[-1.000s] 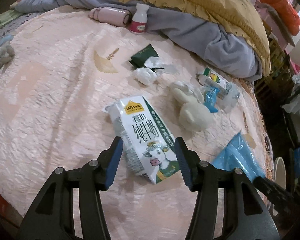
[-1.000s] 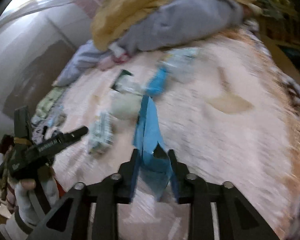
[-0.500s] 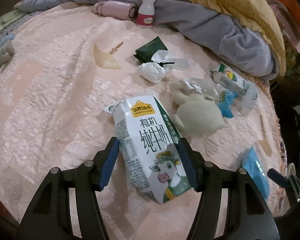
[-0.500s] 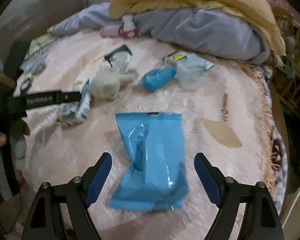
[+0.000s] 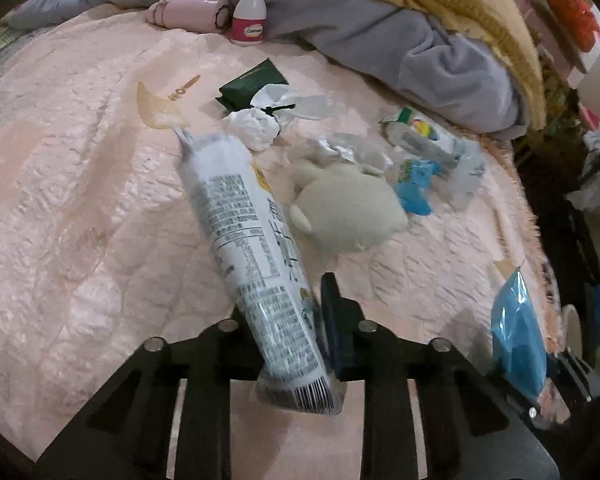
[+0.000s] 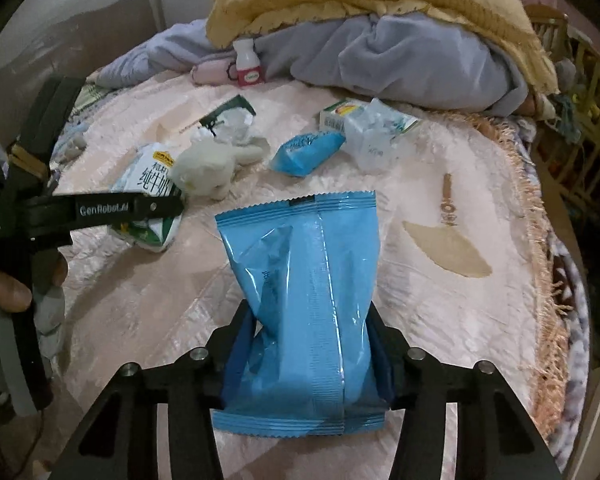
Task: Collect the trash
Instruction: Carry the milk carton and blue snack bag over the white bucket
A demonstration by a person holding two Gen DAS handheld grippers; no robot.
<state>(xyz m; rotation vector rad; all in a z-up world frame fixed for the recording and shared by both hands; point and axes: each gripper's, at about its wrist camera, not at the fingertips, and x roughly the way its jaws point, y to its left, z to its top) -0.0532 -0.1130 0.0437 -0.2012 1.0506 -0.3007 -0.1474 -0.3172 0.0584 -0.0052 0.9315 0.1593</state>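
Note:
A white and green milk carton (image 5: 252,248) is crushed narrow in my left gripper (image 5: 288,320), whose jaws are closing tight on its lower end. The same carton (image 6: 148,184) and the left gripper's finger (image 6: 100,210) show at the left of the right wrist view. My right gripper (image 6: 308,352) has its jaws closing on a large blue packet (image 6: 304,292), with both pads pressing its sides. That packet (image 5: 516,332) appears at the right edge of the left wrist view. Both sit over a pink bedspread (image 5: 80,200).
Loose on the bed lie a crumpled tissue (image 5: 252,128), a dark green packet (image 5: 252,82), a small blue wrapper (image 6: 306,152), a small carton (image 5: 416,132) and a cream plush toy (image 5: 348,212). A small bottle (image 5: 249,14) stands by piled blankets (image 6: 400,52). The fringed bed edge (image 6: 540,240) runs right.
The left jaws closed on the milk carton, which turned onto its side panel and got squashed. The right jaws, wide half a second ago, closed onto the blue packet.

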